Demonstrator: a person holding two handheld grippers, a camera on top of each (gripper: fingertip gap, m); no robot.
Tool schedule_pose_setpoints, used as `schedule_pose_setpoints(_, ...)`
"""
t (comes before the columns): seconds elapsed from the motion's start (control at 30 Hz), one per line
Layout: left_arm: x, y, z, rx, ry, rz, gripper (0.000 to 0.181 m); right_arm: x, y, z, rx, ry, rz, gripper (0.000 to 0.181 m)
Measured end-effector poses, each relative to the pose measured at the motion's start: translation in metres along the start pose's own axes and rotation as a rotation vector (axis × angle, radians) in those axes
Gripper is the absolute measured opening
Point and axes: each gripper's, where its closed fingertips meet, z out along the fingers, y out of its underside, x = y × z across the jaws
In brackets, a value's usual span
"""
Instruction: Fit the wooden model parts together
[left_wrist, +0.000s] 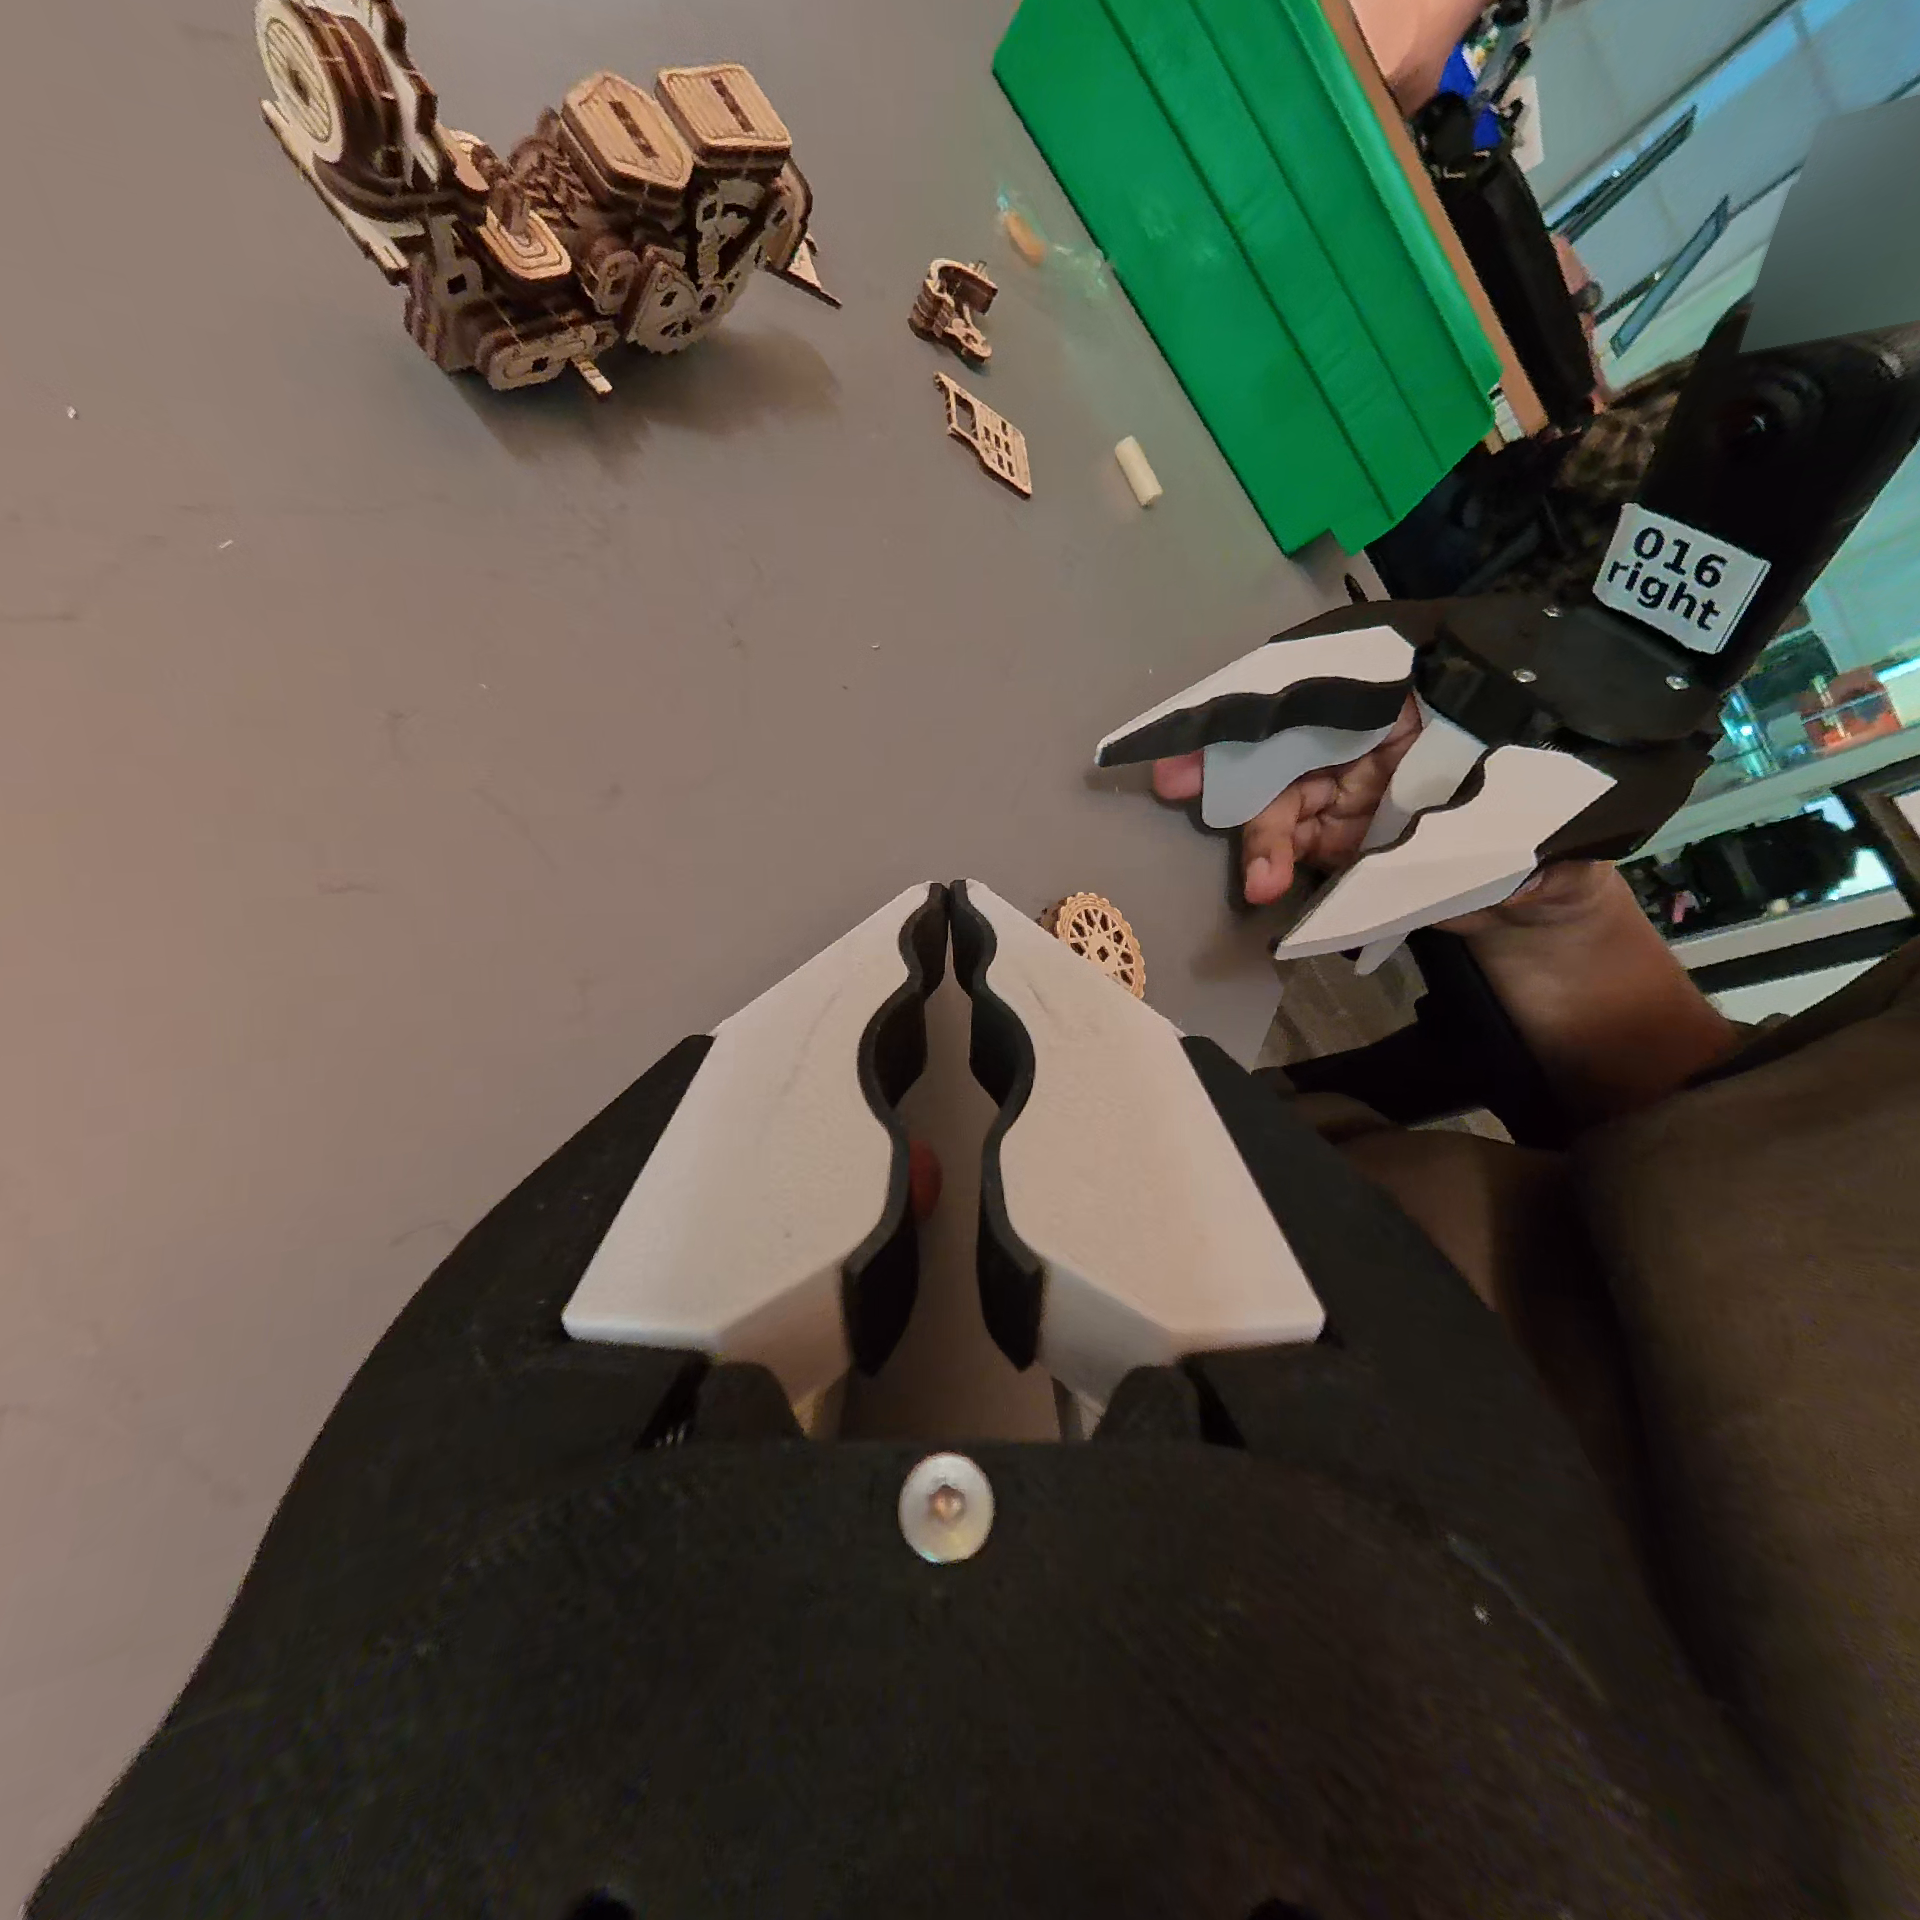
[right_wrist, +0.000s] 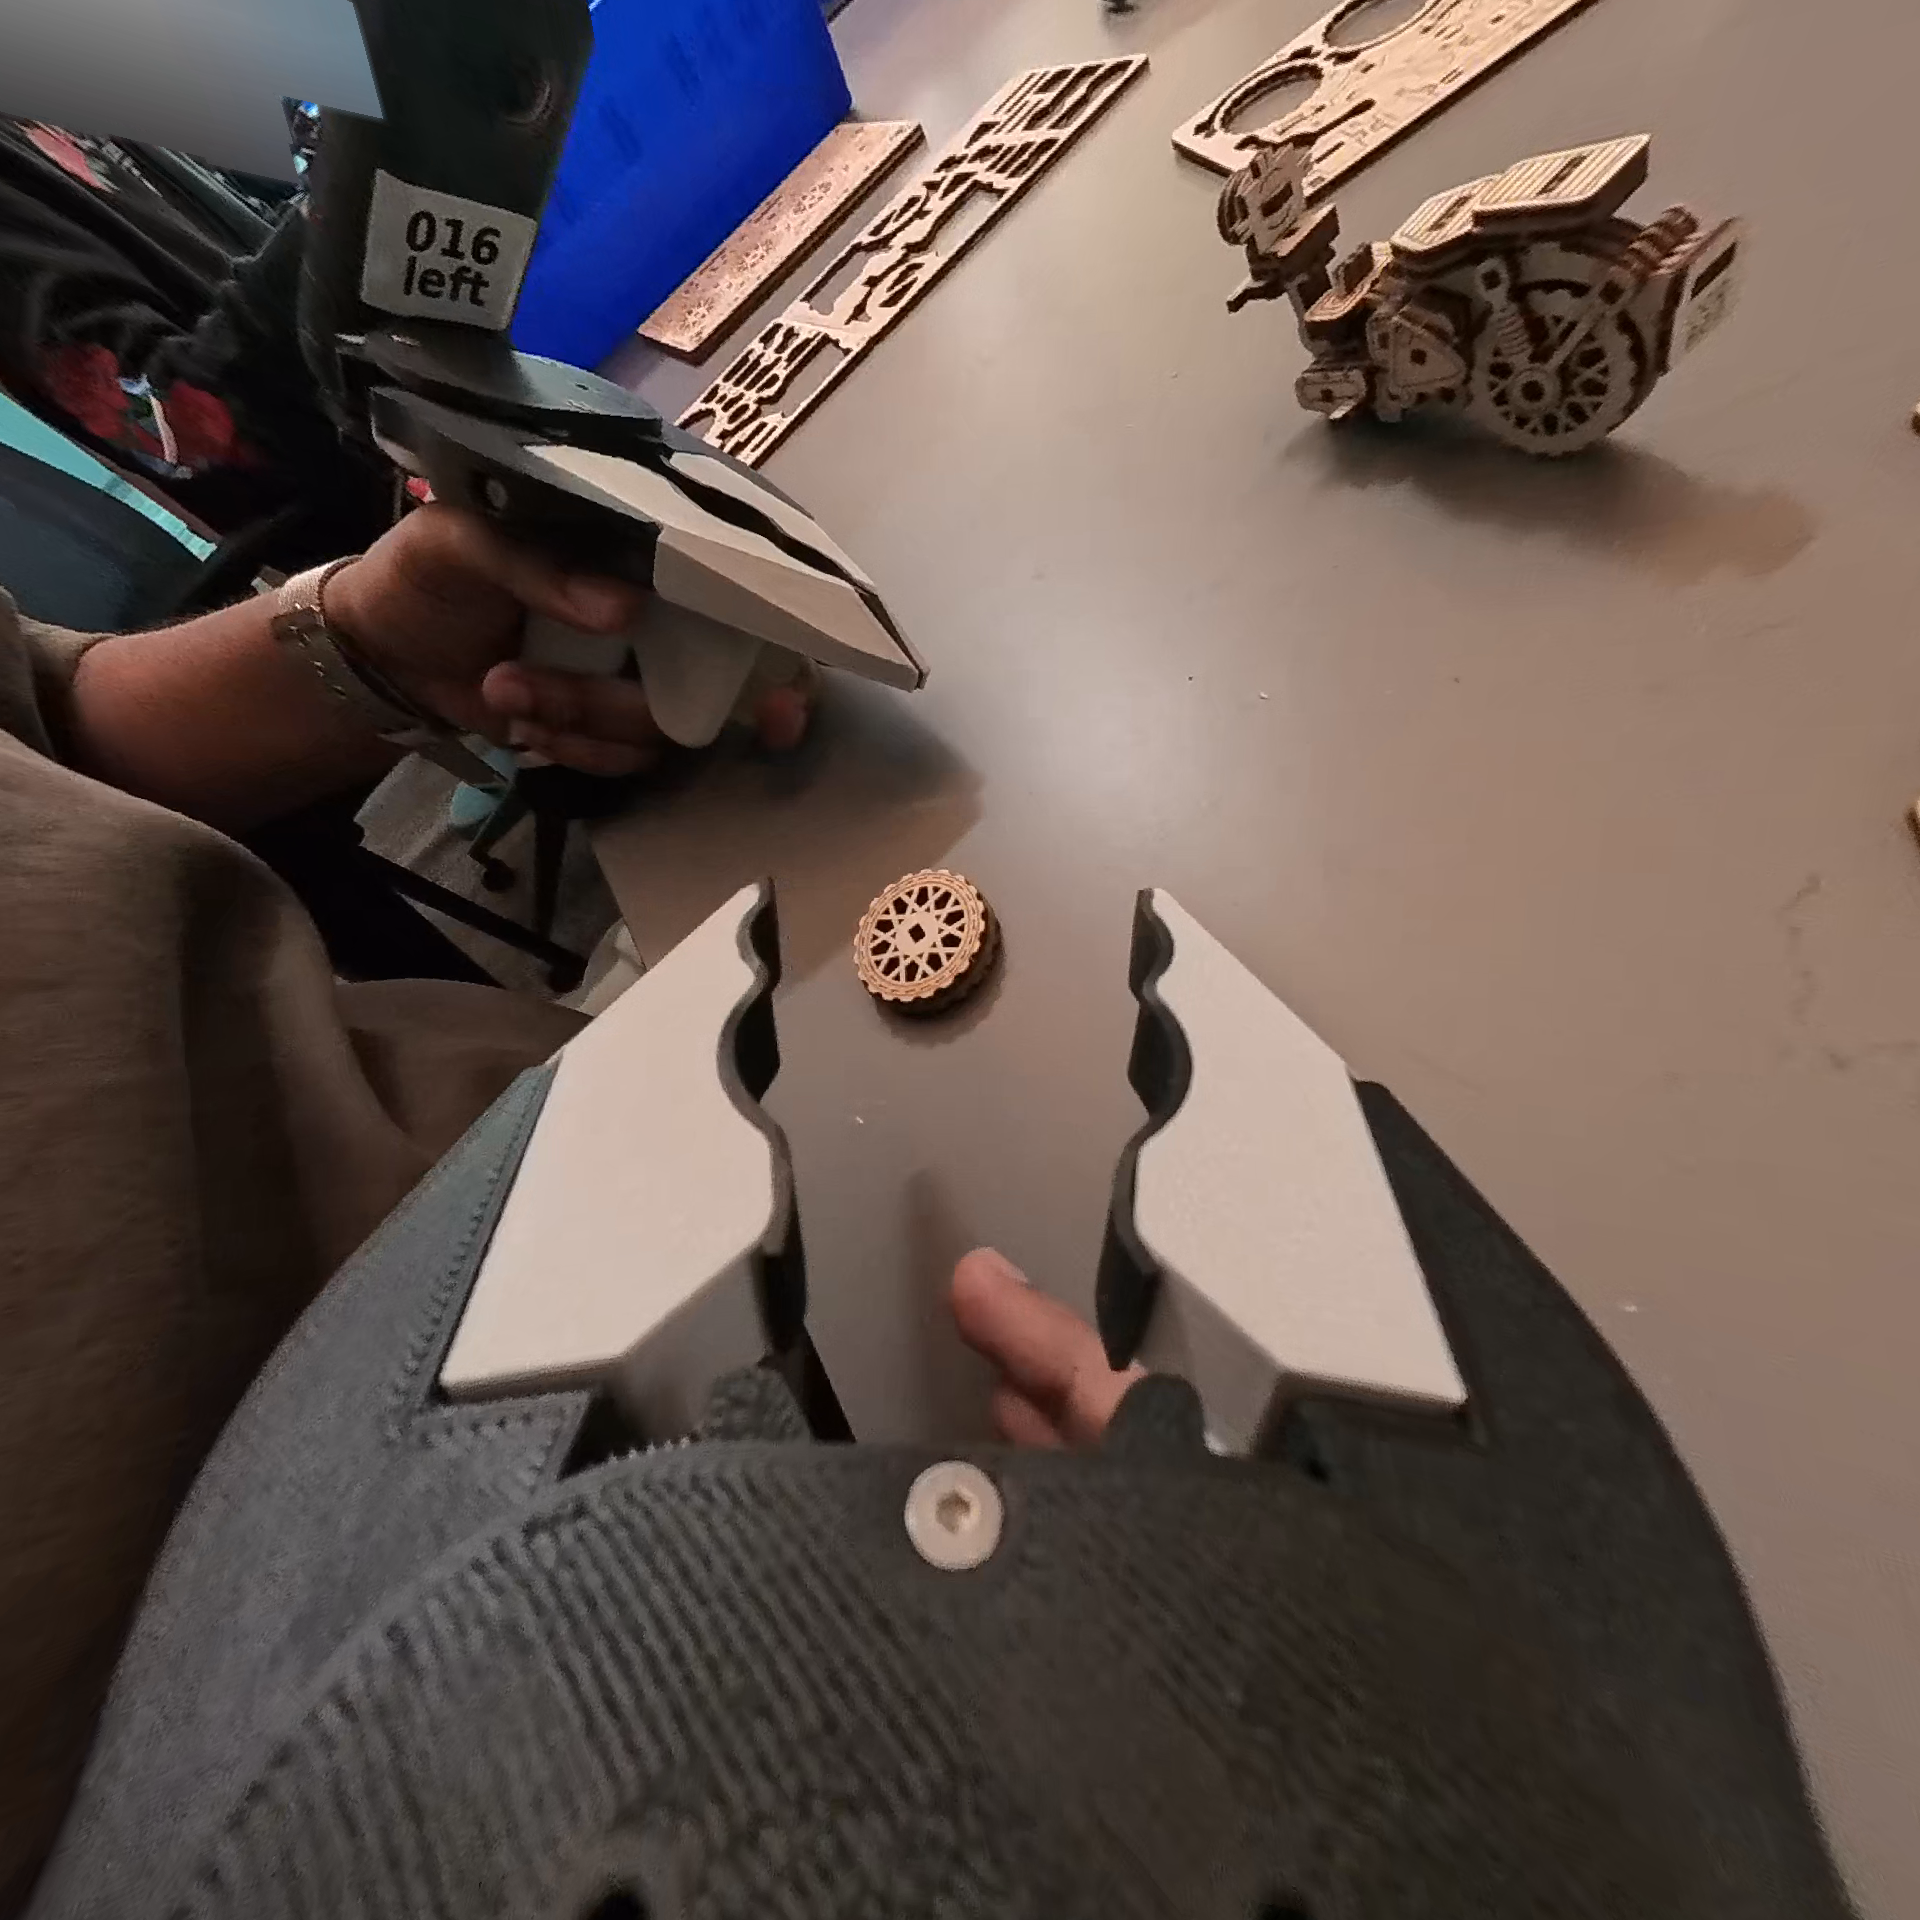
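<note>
Your right gripper (right_wrist: 951, 940), jaws wide and empty, frames the wooden wheel (right_wrist: 928, 953); closing off-centre could skid it away. Your left gripper (left_wrist: 948, 896) is closed, empty.

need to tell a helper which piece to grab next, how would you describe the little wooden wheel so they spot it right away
Start at the grey table and go to its near edge, close to the person. The small wooden wheel lies flat there by itself, just ahead of the open right gripper. It is a round toothed disc with a lacy spoke pattern, far from the part-built wooden model and the flat cut-out sheets.
</note>
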Motion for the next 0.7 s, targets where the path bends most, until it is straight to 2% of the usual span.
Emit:
schedule_pose_setpoints(0.57, -0.004, -0.004, 0.000, 0.023, -0.040, 0.017, 0.000, 0.000, 0.000, 0.001, -0.007, -0.029, 0.030, 0.071)
schedule_pose_setpoints(0.7, -0.009, -0.012, -0.003, 0.081, -0.072, 0.003, 0.000, -0.003, 0.000, 0.001, -0.007, -0.049, 0.025, 0.074)
